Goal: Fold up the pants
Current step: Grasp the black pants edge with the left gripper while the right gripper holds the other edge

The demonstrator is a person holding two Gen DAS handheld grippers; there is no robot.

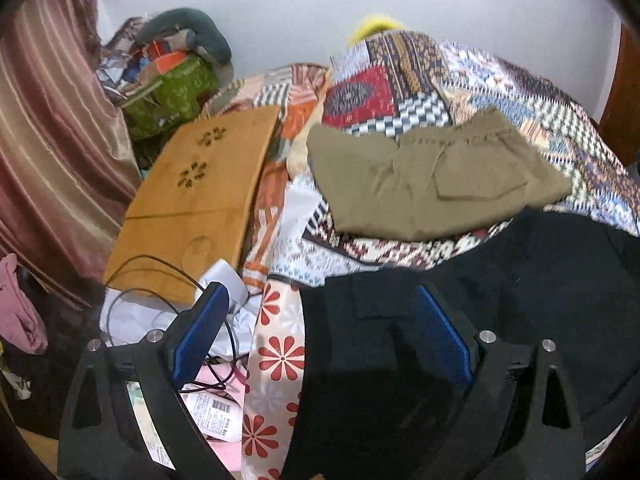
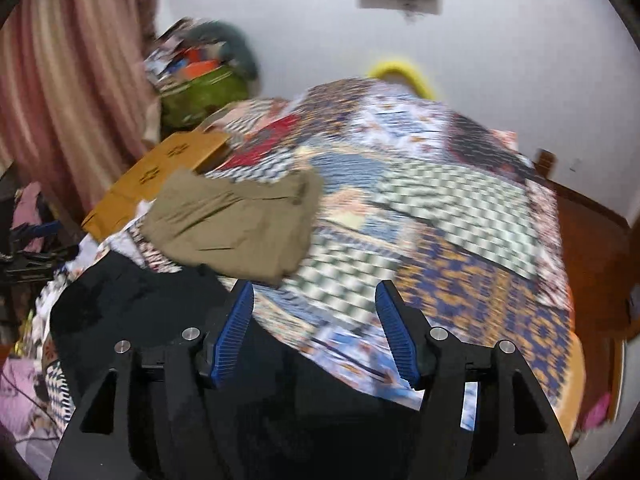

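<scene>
Open room is offered over the patchwork bedspread (image 2: 460,208) to the right of the folded olive pants (image 1: 432,184), where nothing is laid. The near edge is covered by a black garment (image 1: 540,280). Passage on the left is blocked by a wooden lap table (image 1: 200,200), a black cable (image 1: 160,268), loose papers and a striped curtain (image 1: 52,128).

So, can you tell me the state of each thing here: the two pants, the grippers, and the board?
Olive pants: folded, lying flat on the quilt.
Black pants: spread out, not folded, at the near edge of the quilt.
Left gripper: open, nothing between the pads.
Right gripper: open, holds nothing.
Wooden board: tilted, resting beside the quilt.
</scene>
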